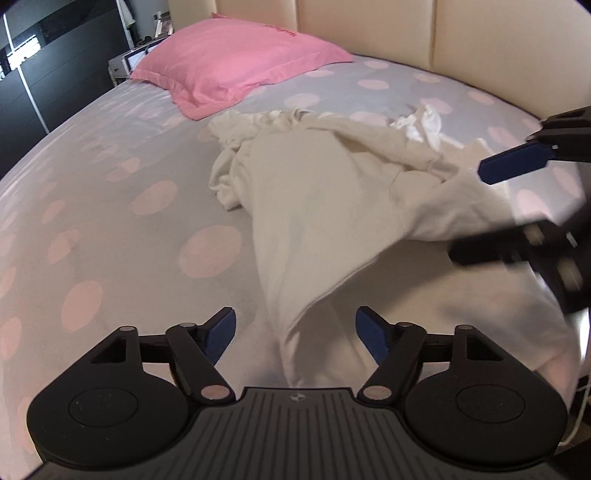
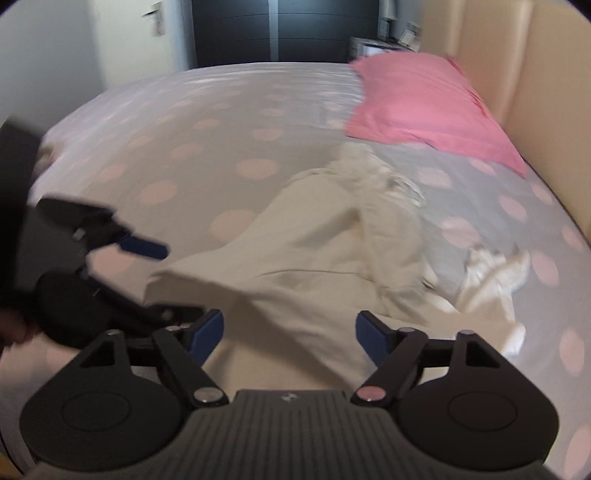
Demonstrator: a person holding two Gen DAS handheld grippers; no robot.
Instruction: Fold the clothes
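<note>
Bed: polka-dot sheet (image 1: 110,206) filling both views, pink pillow (image 1: 236,62) at upper left of the left view.
Garment: cream garment (image 1: 325,206) lies mid-frame, rumpled at its far end — near edge draped toward both cameras.
Left gripper (image 1: 295,334): jaws wide, cloth between but unpinched.
Right gripper (image 2: 289,334): jaws wide, nothing gripped — seemingly poised to take the near hem.

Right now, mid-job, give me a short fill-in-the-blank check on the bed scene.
1. The pillow by the headboard is ____.
2. The crumpled garment on the spotted sheet is ____ in colour.
3. The left tool has its jaws ____, gripping nothing.
4. The right tool hovers over the ____.

Missing words: pink; white; open; garment
</note>
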